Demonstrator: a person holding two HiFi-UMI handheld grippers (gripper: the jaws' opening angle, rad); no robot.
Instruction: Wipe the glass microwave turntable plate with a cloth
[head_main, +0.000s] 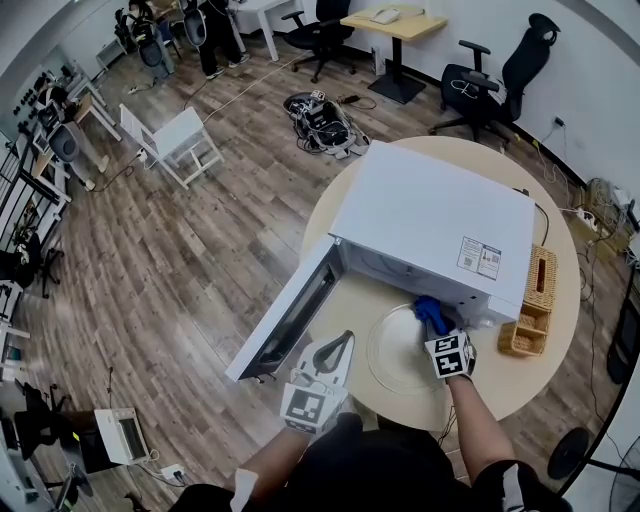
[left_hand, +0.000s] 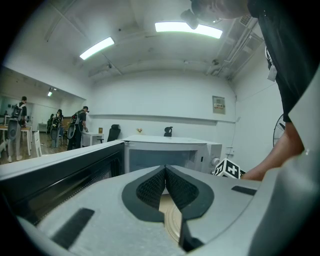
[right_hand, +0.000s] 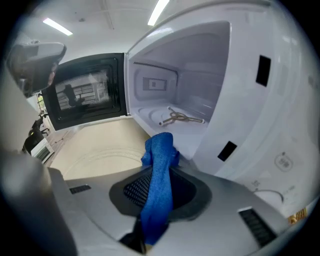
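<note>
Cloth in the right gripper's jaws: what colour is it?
Bright blue. The cloth shows best in the right gripper view, pinched between the jaws.

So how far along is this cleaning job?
Done: the microwave door is open and the glass plate lies out on the table. In hand: the right gripper clamps the blue cloth at the plate's far edge. Left: seemingly the wiping itself; the left gripper, jaws together, sits by the rim.

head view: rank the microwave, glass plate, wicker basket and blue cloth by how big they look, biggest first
1. microwave, by far the largest
2. glass plate
3. wicker basket
4. blue cloth, only partly showing
</note>
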